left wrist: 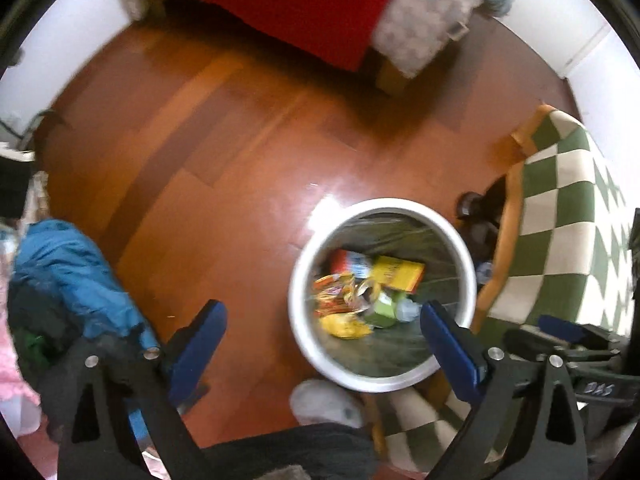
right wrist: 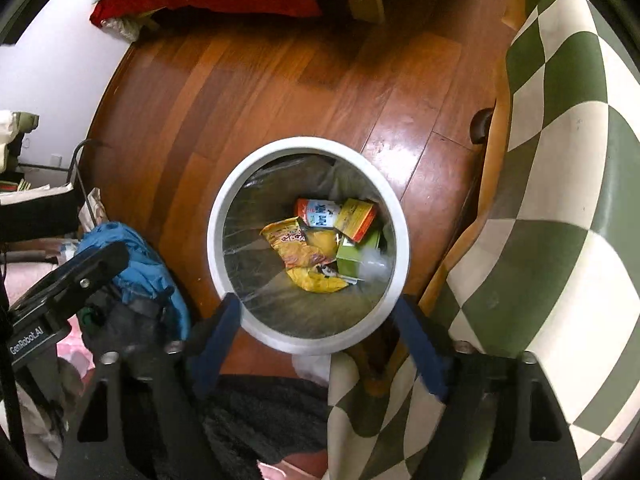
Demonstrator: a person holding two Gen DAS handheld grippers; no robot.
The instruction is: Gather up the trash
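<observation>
A round bin with a white rim point(left wrist: 295, 280) point(right wrist: 214, 240) and a clear liner stands on the wooden floor. Inside lie a yellow box point(left wrist: 398, 274) point(right wrist: 356, 218), an orange snack wrapper point(left wrist: 334, 294) point(right wrist: 290, 242), a yellow packet point(left wrist: 346, 326) point(right wrist: 316, 278), a green box point(right wrist: 348, 260) and a clear plastic piece point(right wrist: 376, 264). My left gripper point(left wrist: 323, 306) hangs open above the bin's left side, nothing between its blue pads point(left wrist: 200, 340). My right gripper point(right wrist: 318, 302) is open over the bin's near rim, also holding nothing.
A green-and-white checked cloth point(right wrist: 560, 200) point(left wrist: 560, 220) over a wooden frame stands right of the bin. A blue jacket heap point(left wrist: 68, 272) point(right wrist: 140, 264) lies to the left. A bed with a red blanket point(left wrist: 280, 0) stands beyond. Bare floor point(right wrist: 280, 80) lies between.
</observation>
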